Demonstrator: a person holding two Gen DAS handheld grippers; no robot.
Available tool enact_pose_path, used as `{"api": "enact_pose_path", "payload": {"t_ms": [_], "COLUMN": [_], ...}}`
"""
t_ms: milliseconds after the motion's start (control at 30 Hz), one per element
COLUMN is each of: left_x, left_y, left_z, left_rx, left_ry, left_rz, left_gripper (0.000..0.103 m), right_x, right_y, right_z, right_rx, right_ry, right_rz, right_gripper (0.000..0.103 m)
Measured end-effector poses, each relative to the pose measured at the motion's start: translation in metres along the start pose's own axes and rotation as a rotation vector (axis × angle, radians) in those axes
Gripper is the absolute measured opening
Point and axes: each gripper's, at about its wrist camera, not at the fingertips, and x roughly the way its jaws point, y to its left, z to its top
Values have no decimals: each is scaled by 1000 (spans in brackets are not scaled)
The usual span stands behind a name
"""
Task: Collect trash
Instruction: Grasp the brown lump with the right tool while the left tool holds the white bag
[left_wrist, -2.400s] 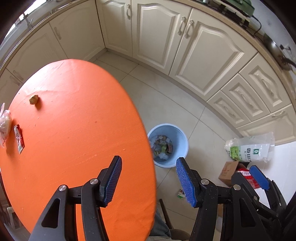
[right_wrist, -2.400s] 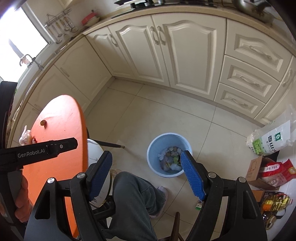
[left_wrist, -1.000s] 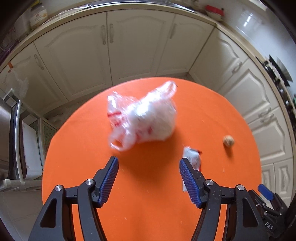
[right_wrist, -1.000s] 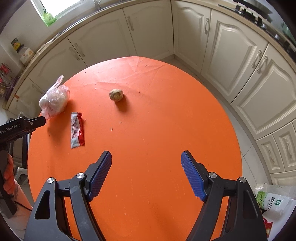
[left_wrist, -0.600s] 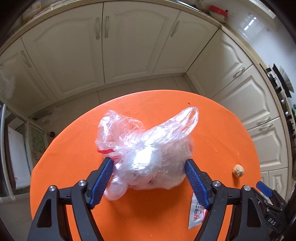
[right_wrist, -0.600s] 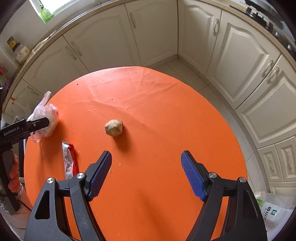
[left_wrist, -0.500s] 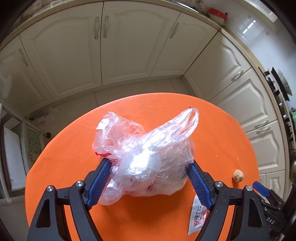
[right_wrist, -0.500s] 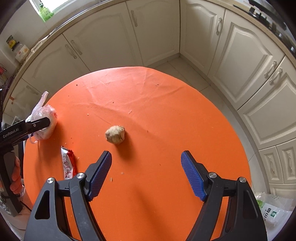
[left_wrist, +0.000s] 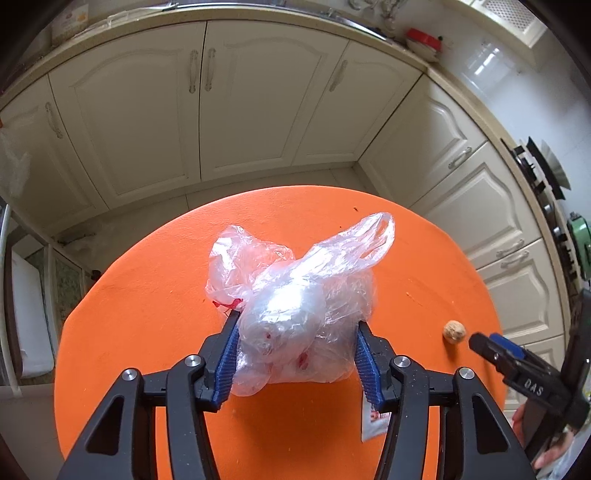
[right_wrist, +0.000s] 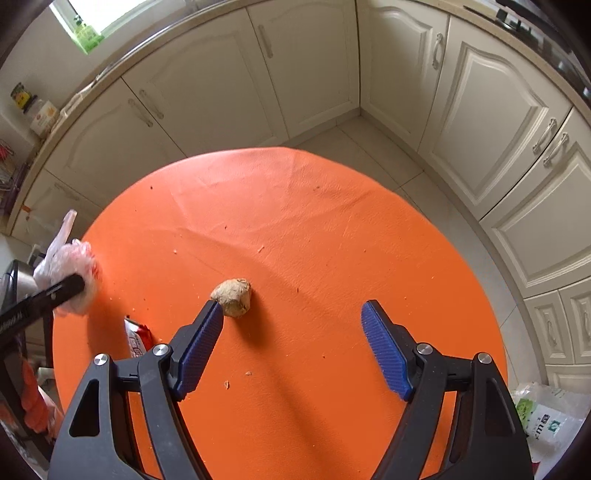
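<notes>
Left gripper, jaws just closing, is clamping the plastic bag on the orange bench; right gripper is hovering open beside a brown lump.

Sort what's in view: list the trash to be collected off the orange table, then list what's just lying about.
Trash to collect:
- crumpled plastic bag, left claw pads closing against it
- brown lump, just beyond the open right claw
- red-and-white wrapper

Lying about:
- green-printed bag on the floor
- red dish on the counter
</notes>
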Motion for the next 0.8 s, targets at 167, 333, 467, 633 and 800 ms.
{"api": "enact_pose_path", "payload": {"t_ms": [167,333,467,633,800], "left_x": [-5,4,6,7,-1], "left_y": [14,40,53,53,39], "left_z": [-6,-4,5,10,-6], "left_rx": [-53,-127,-157,-158,-135], "left_ry": [67,169,178,161,152], "left_rz": [-81,-180,-195,-164,-124], "left_gripper": [51,51,51,51,51], "right_x": [3,17,22,21,14], "right_y": [19,37,39,38,39], "right_z": [1,-3,-4,-7,-16], "right_rx": [-71,-106,-108,-114,-117], "right_ry": [17,47,46,62,60], "right_rz": [5,3,-1,37,27], "right_gripper": [77,70,51,24,23]}}
